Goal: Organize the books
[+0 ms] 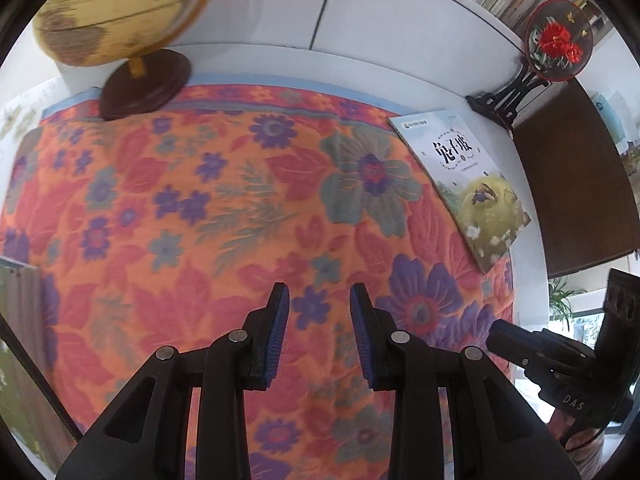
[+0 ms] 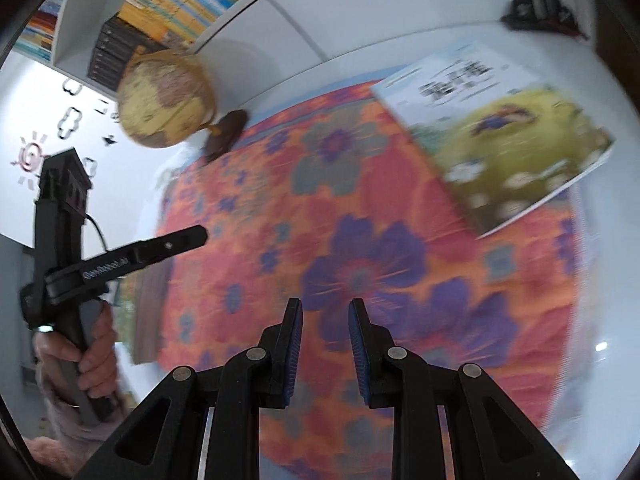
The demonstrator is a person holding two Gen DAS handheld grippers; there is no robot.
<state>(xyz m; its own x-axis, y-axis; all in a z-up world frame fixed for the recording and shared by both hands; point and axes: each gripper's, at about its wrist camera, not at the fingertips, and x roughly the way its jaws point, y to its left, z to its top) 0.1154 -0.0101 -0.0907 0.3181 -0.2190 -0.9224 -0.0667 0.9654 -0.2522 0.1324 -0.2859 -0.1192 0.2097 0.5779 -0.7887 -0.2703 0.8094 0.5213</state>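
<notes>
Blue-padded left tongs point(image 1: 319, 296) are hanging nearly closed over the flowered cloth point(image 1: 200, 200), gripping nothing. Likewise the right tongs point(image 2: 325, 310) are showing only a narrow gap, nothing between the pads. One book point(image 1: 464, 184) is lying flat, cover up, at the cloth's far right edge, partly overhanging onto the white table point(image 1: 420, 80), probably waiting to join the rows on the bookshelf point(image 2: 168, 12) beyond. A globe point(image 1: 120, 8) is standing well apart at the other corner.

Book point(image 1: 464, 184): thin paperback, white-and-green cover, closed.
Pose: flat, face up.
Place: floral cloth's far right corner, overhanging its edge.
</notes>
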